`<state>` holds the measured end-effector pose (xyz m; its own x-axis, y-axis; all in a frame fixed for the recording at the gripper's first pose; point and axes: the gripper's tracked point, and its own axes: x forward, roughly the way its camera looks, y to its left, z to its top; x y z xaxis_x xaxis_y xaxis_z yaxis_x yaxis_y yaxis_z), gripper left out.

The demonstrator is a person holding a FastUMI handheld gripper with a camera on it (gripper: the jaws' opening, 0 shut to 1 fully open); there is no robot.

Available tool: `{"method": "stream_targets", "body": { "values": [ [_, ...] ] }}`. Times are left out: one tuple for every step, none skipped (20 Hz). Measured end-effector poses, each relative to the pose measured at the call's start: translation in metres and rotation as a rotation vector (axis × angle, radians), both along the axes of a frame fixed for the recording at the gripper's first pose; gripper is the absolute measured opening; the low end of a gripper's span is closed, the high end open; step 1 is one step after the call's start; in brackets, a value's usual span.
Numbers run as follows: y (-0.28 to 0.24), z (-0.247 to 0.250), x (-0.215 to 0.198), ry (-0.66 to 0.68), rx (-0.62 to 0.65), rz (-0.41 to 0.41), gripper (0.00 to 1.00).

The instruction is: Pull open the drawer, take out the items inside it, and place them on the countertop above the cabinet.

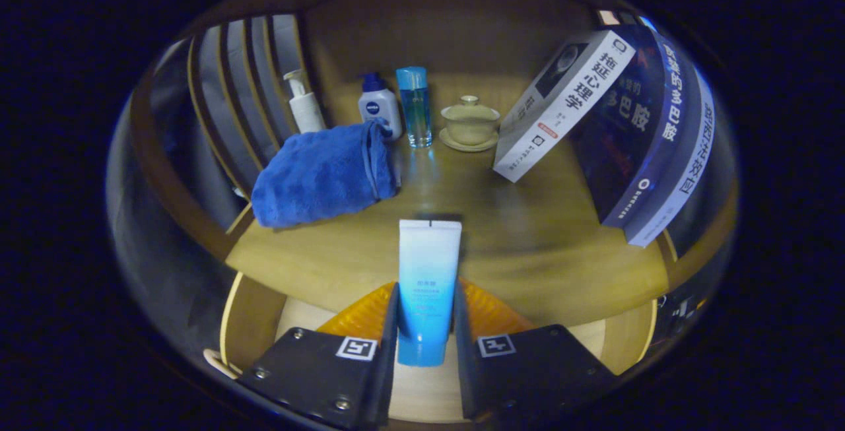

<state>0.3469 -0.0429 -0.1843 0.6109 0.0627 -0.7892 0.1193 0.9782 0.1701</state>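
Note:
A light-blue squeeze tube (428, 272) with a darker blue cap end stands between my two fingers, and my gripper (426, 315) is shut on it. The tube's flat crimped end points ahead, over the front part of the wooden countertop (528, 233). Below and behind the fingers lies the open drawer (304, 315) with its pale wooden floor. Something orange and ribbed (492, 312) shows behind the fingers inside the drawer.
On the countertop lie a folded blue towel (323, 170), a white pump bottle (305, 104), a white bottle with a blue cap (379, 106), a clear blue bottle (414, 106) and a lidded cup on a saucer (470, 124). Leaning books (614, 114) stand beyond the fingers to the right.

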Motion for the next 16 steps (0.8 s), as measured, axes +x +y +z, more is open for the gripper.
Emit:
{"method": "stream_targets", "body": {
  "values": [
    [-0.001,-0.001,0.005,-0.002,-0.008,-0.015,0.41],
    [-0.002,-0.004,0.013,-0.021,-0.016,-0.034,0.41],
    [-0.004,-0.005,0.016,-0.023,-0.022,-0.049,0.41],
    [-0.006,-0.003,0.020,-0.040,-0.029,-0.068,0.41],
    [-0.006,-0.006,0.023,-0.045,-0.037,-0.077,0.41],
    [-0.007,-0.006,0.027,-0.058,-0.044,-0.083,0.41],
    [-0.007,-0.007,0.027,-0.062,-0.050,-0.085,0.41],
    [-0.007,-0.006,0.028,-0.070,-0.057,-0.084,0.41],
    [-0.006,-0.007,0.028,-0.076,-0.060,-0.081,0.41],
    [-0.006,-0.006,0.028,-0.082,-0.063,-0.078,0.43],
    [-0.006,-0.004,0.026,-0.089,-0.066,-0.084,0.44],
    [-0.008,0.002,0.025,-0.108,-0.060,-0.092,0.51],
    [-0.007,0.005,0.026,-0.130,-0.056,-0.102,0.57],
    [-0.010,0.013,0.022,-0.154,-0.064,-0.107,0.64],
    [-0.008,0.024,0.018,-0.188,-0.061,-0.093,0.65],
    [-0.005,0.033,0.009,-0.218,-0.068,-0.080,0.72]
  ]
}}
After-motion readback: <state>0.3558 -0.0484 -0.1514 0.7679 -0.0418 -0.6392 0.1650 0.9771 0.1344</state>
